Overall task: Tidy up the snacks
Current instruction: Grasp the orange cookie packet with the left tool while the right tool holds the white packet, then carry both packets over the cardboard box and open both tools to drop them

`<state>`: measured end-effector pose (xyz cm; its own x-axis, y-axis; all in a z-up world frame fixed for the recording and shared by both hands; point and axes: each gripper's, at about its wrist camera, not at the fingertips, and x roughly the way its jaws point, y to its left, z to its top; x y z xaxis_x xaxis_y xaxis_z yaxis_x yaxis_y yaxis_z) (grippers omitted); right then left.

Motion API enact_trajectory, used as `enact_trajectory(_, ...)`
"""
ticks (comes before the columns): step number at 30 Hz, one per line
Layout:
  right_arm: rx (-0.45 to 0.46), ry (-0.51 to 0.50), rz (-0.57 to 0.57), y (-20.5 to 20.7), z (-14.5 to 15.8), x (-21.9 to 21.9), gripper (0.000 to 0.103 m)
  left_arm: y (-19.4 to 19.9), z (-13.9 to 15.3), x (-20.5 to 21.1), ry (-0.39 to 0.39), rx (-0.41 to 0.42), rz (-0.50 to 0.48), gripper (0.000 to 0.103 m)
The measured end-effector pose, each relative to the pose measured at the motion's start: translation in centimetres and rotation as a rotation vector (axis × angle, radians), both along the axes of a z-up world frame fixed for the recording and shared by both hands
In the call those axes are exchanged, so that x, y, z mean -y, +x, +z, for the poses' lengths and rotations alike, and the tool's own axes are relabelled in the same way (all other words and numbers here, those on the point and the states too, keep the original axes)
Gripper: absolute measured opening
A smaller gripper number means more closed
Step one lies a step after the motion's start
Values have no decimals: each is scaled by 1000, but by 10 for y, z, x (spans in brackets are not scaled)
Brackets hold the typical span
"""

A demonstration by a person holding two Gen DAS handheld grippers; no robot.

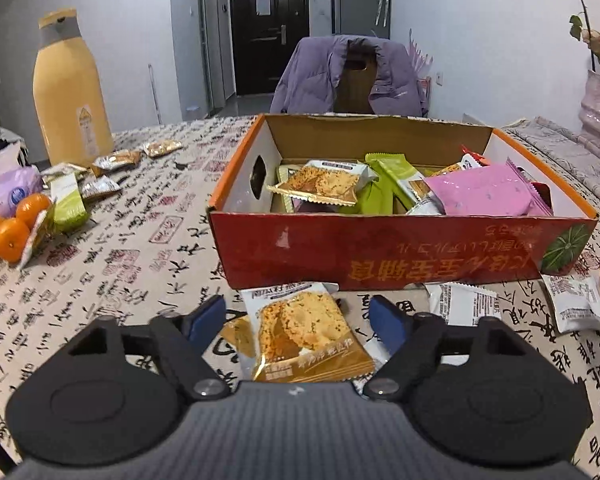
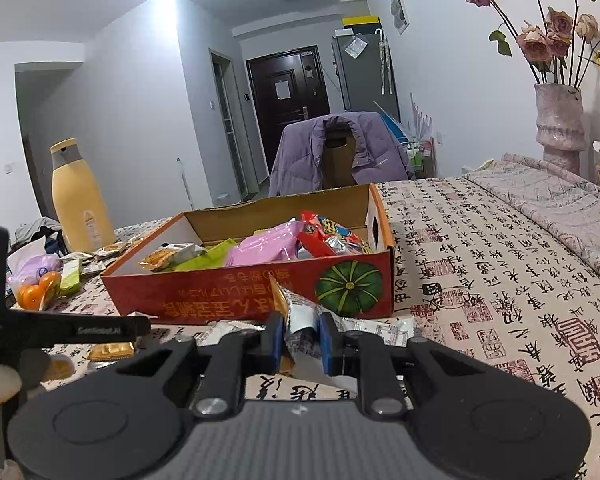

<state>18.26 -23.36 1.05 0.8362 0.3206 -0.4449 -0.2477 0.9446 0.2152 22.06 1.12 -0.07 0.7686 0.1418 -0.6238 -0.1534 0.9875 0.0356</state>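
Now: left gripper (image 1: 298,316) open astride a cracker packet (image 1: 300,336), pads clear; right gripper (image 2: 300,336) pinches a white wrapper (image 2: 300,314) before the box (image 2: 260,292).

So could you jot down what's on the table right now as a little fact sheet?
container: open red cardboard box, holding several snack packets
left gripper: open around a cracker packet lying on the tablecloth before the box
right gripper: shut on a white packet
still loose: packets and oranges near the yellow bottle
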Motion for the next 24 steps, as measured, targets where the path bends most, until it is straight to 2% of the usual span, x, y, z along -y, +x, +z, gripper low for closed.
enact_trajectory(2,0,-2,2,0,-1,-1,18,3,-3,-2,-18,-18,6,66)
enact_trajectory(3,-1,-3,2,0,-1,-1,18,4,-5,-5,-36,-29,11,58)
enact_trajectory(5,-2,-1,3,1,-1,-1,18,4,-7,-9,-52,-29,24,49)
enact_trajectory(8,-4,2,5,1,-2,-2,18,-1,-5,-14,-80,-3,16,43)
enact_trajectory(15,-3,10,13,0,-4,-3,18,-29,8,-16,-100,92,6,42)
enact_trajectory(24,60,-3,30,0,13,-10,18,-54,48,-2,-82,241,-62,42)
